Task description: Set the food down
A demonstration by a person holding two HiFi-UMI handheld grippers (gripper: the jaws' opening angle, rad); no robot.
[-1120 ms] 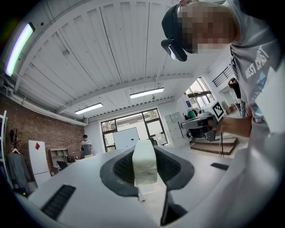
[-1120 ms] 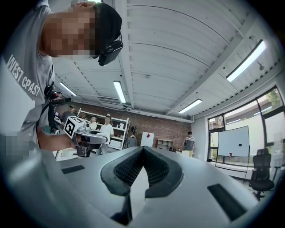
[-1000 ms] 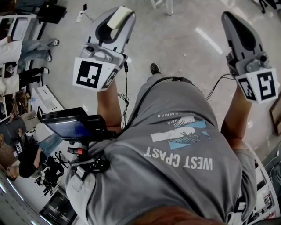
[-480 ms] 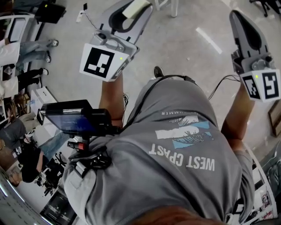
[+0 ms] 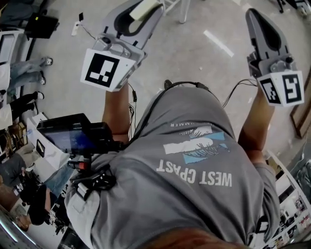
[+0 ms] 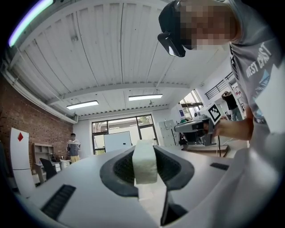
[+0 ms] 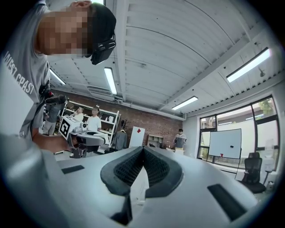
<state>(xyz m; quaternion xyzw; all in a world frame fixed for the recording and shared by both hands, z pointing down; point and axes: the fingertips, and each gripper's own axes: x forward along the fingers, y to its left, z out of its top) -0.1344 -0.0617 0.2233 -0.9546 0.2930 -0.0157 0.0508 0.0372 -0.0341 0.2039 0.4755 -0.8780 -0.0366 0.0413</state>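
**A:** Here, what did the left gripper (image 5: pixel 140 10) carry?

**B:** A pale food block (image 6: pixel 145 161). The jaws were clamped on it, and it stood upright between the dark pads (image 6: pixel 118 171). It was held in the air ahead of the person's grey T-shirt (image 5: pixel 194 194), well above the floor (image 5: pixel 194 48).

**A:** And the right gripper (image 5: pixel 257 19)?

**B:** Its jaws were pressed together at the tips, with nothing between them.

**A:** What differed from half a second earlier?

**B:** Little. Both grippers stayed raised, and the grip on the block was unchanged. In the head view the left marker cube (image 5: pixel 103 70) sat slightly further left. The right marker cube (image 5: pixel 281 87) sat a little higher and further left. The dark screen device (image 5: pixel 73 136) at the person's waist had shifted left and slightly down.
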